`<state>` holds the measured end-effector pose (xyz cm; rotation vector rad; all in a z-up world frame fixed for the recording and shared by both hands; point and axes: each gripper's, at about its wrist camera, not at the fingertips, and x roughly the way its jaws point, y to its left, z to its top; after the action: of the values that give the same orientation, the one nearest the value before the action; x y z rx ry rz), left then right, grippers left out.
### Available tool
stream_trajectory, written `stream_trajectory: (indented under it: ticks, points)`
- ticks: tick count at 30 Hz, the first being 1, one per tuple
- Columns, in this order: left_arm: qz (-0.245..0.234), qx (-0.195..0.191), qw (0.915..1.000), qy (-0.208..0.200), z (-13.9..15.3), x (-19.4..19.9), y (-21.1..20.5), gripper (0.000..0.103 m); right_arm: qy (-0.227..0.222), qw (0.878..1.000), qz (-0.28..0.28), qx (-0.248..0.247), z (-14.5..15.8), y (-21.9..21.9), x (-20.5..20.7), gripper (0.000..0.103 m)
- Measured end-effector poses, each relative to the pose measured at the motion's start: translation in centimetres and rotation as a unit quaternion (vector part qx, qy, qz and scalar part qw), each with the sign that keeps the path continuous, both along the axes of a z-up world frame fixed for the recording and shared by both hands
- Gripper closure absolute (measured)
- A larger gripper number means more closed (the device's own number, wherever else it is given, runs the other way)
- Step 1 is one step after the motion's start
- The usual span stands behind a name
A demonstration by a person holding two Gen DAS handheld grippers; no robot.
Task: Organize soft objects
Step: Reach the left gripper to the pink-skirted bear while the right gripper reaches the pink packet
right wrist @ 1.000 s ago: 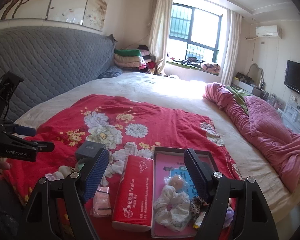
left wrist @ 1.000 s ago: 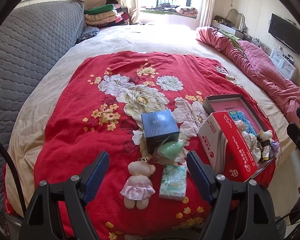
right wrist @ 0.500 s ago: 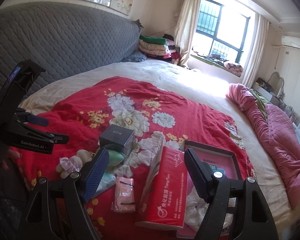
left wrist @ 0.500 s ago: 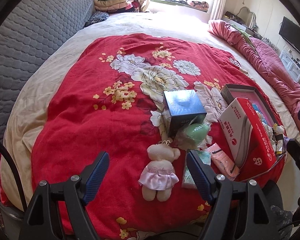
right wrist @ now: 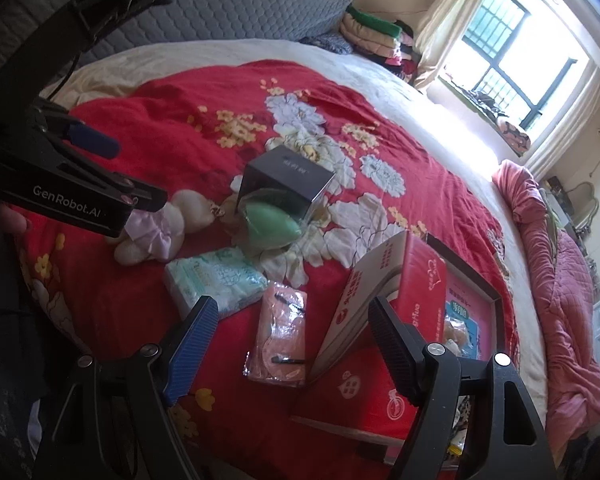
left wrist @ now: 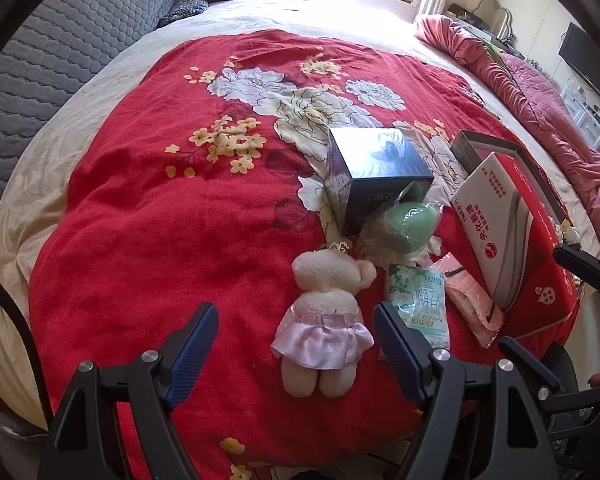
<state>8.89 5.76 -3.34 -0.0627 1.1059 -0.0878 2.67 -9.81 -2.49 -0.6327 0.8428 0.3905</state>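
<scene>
On the red floral bedspread point(left wrist: 140, 240), the left hand-held gripper point(left wrist: 296, 336) has sunk, jaws apart around one teddy bear point(left wrist: 324, 320), not touching it. Only the right view shows the window point(right wrist: 512, 76). The right hand-held gripper point(right wrist: 294, 328), jaws apart and now lower, frames one pink packet point(right wrist: 280, 332) between one tissue pack point(right wrist: 216, 280) and one red tissue box point(right wrist: 400, 320).

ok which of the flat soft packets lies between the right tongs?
The pink packet, lying beside the red tissue box. The green-and-white tissue pack sits off toward the left finger, outside the gap.
</scene>
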Motion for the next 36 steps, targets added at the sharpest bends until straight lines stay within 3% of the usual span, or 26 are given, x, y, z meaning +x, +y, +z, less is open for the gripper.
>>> stream_trajectory:
  ticks: [9,16,18,26,32,36]
  points:
    - [-0.009,-0.01,0.9997,0.018,-1.5,0.5,-0.2,0.024,0.029,0.998,0.006,-0.06,-3.1,1.1,1.0,0.024]
    - [-0.009,-0.015,0.9995,0.027,-2.3,1.0,0.0,0.024,0.075,0.996,0.001,0.053,-2.6,1.1,2.0,0.024]
    - [-0.01,-0.014,0.9994,0.029,-2.5,1.0,-0.1,0.024,0.083,0.995,-0.002,0.061,-2.7,1.3,2.1,0.024]
    - [-0.018,-0.011,0.999,0.039,-3.3,1.3,-0.7,0.024,0.075,0.996,-0.009,-0.051,-4.0,1.7,2.5,0.024]
    - [-0.022,-0.014,0.9989,0.039,-3.7,1.4,-0.8,0.024,0.084,0.984,0.002,-0.156,-6.8,2.1,3.6,0.024]
    - [-0.025,-0.018,0.9987,0.042,-3.9,1.6,-0.8,0.024,0.102,0.977,0.009,-0.187,-8.3,2.2,4.5,0.025]
